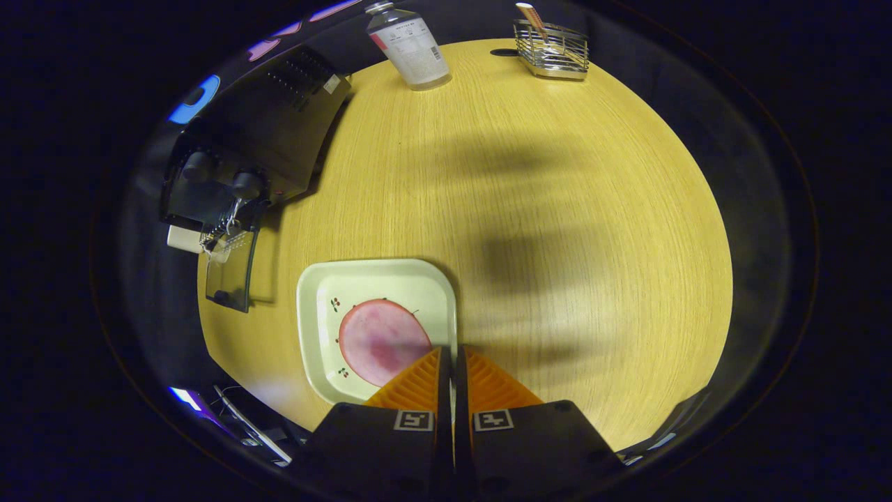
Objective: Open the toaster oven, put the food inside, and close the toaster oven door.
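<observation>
Looking down along the gripper [448, 352], I see its two fingers pressed together, with only a thin dark line between them and nothing held. Their tips reach over the near corner of a pale square plate [380, 279] that lies on the wooden table [557, 209]. On the plate there is one round pink slice of food [380, 341], it looks like ham, and it lies flat. One finger covers a small part of the slice's edge; whether it touches the slice, I cannot tell. The plate also has small cherry drawings on its surface.

Beyond the plate and to the left stands the black toaster oven [265, 139], with two round knobs on its front. Its glass door [230, 272] is open and hangs down toward the table. What is inside the oven I cannot see clearly.

At the far side of the table stands a clear bottle [411, 49] with a white label. Near it, well apart from the plate, is a wire basket [554, 49] holding a stick-like thing that rises above its rim.
</observation>
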Tool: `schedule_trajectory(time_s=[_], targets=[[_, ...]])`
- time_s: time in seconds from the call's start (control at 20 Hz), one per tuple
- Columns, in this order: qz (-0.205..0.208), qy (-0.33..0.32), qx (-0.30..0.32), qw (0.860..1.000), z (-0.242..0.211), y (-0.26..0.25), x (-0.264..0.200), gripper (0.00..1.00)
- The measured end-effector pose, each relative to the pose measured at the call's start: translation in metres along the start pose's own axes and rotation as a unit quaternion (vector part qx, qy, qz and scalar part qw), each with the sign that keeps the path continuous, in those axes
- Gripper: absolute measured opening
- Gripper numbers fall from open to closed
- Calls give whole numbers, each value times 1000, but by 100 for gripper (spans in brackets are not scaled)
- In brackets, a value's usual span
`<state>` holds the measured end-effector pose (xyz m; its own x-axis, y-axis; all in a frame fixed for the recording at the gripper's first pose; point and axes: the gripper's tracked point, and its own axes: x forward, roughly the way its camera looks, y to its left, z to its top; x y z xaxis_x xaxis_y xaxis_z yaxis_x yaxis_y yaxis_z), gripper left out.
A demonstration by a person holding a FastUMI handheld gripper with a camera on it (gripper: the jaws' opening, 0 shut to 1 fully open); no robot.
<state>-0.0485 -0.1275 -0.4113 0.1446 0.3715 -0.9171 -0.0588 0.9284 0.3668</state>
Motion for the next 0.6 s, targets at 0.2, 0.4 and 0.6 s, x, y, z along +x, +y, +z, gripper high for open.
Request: schedule_trajectory(time_s=[0.2,0.4,0.6], targets=[[106,4,51,993,-2,16,-2,6],[184,-17,115,976,-6,32,-10,6],[214,-42,159,963,-9,40,-19,5]])
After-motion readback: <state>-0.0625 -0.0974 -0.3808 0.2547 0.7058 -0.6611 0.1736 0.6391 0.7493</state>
